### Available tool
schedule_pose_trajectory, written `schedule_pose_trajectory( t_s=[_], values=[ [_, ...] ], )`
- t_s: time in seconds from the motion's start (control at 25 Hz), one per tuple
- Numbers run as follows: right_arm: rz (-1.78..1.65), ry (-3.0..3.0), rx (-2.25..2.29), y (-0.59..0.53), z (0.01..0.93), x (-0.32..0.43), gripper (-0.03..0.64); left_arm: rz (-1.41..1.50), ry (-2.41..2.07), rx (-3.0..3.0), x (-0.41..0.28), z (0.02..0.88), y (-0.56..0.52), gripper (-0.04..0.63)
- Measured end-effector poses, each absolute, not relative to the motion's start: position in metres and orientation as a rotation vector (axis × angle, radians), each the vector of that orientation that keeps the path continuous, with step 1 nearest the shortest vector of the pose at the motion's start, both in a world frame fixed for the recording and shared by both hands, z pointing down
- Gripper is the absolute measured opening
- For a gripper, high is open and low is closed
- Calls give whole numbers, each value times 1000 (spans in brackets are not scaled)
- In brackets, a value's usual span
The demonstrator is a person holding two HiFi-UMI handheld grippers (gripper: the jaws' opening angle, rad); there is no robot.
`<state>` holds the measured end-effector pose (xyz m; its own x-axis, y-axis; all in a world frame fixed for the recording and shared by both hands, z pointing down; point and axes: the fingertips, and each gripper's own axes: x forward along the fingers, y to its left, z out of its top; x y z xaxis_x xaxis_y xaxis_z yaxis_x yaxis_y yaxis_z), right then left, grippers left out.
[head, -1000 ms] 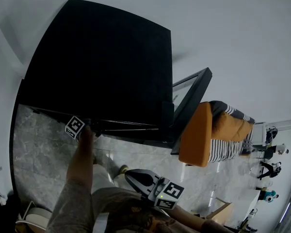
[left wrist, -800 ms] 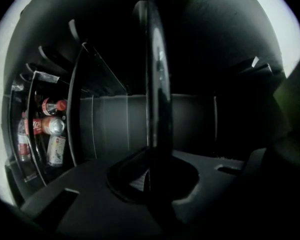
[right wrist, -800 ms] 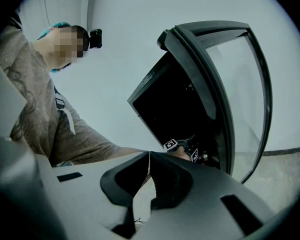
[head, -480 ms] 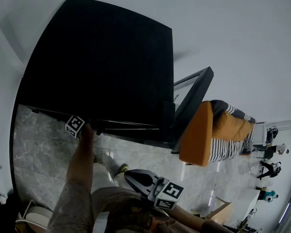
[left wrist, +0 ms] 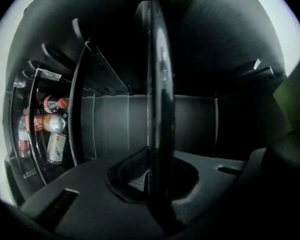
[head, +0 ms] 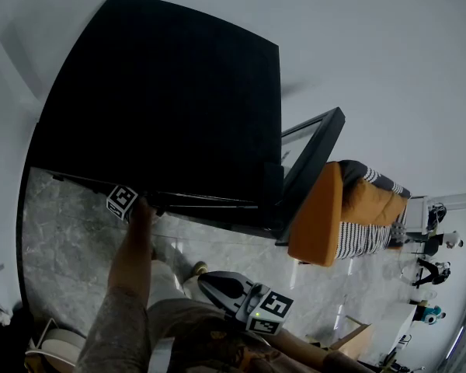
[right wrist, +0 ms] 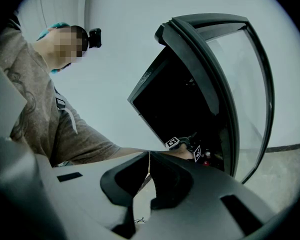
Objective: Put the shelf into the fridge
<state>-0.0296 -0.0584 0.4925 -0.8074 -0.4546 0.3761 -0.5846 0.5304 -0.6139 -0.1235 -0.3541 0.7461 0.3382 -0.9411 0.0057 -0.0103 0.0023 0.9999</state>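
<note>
White wall [head: 373,53] all round, plain, evenly lit, faint soft shadows. Grey marble floor [head: 70,239], glossy, pale glints of light across it. Orange sofa [head: 311,216] at right, striped cushions [head: 357,239] piled on seat. Past sofa, clutter [head: 427,270] on floor by far wall, too small to tell.

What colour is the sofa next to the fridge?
The sofa is orange; the head view shows it best.

The fridge [head: 171,99] shell is matt black. Its door [head: 299,142], at three o'clock, is clear glossy glass, black-framed. The floor [head: 70,231] is polished grey marble-look tile. The shelf [left wrist: 159,99] edge looks smooth, dark, glossy. The right tongs [right wrist: 149,160] are matt grey plastic.
</note>
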Motion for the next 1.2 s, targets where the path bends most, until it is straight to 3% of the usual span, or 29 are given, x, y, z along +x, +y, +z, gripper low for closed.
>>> schedule_pose_trajectory(
  t_s=[0.96,1.2],
  values=[
    [1151,-2586,919,-56,493,-24,25,-935,-982,1368,-122,745,-373,16],
    [1147,-2599,899,-55,492,-27,23,-900,-976,1384,-122,744,-366,125]
  ],
)
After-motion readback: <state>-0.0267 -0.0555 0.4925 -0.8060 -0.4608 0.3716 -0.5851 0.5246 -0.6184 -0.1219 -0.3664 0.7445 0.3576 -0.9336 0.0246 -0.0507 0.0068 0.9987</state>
